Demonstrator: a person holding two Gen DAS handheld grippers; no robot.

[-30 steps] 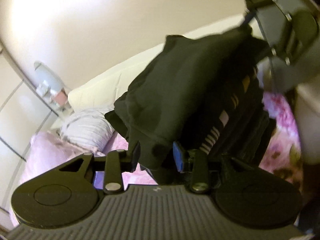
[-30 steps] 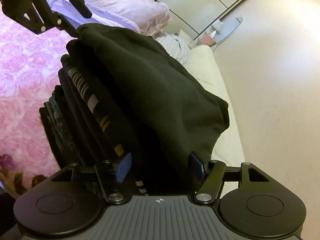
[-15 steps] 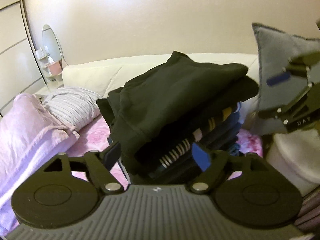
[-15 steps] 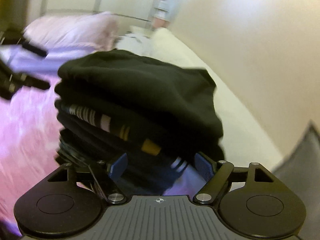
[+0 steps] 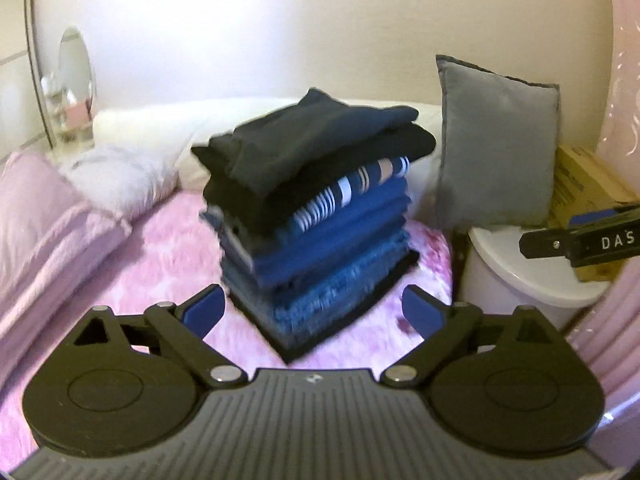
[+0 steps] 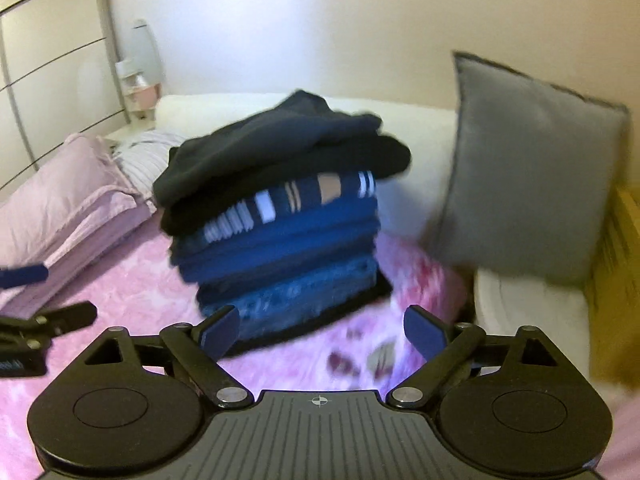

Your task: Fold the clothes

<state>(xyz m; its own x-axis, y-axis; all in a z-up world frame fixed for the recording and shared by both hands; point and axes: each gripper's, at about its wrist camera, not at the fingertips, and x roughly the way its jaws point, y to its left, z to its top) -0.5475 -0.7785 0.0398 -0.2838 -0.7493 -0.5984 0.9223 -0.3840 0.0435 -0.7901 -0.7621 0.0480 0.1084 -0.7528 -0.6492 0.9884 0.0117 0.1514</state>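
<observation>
Pink bed (image 5: 168,248) bears our soft, floppy folded clothes stack (image 5: 320,216); both grippers, left gripper (image 5: 316,312) and right gripper (image 6: 322,330), gape empty, so we'd grip low.

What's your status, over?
Left tool open, right tool open, both empty. Stack of folded clothes on pink bedspread. Grey cushion alongside, not blocking.
</observation>
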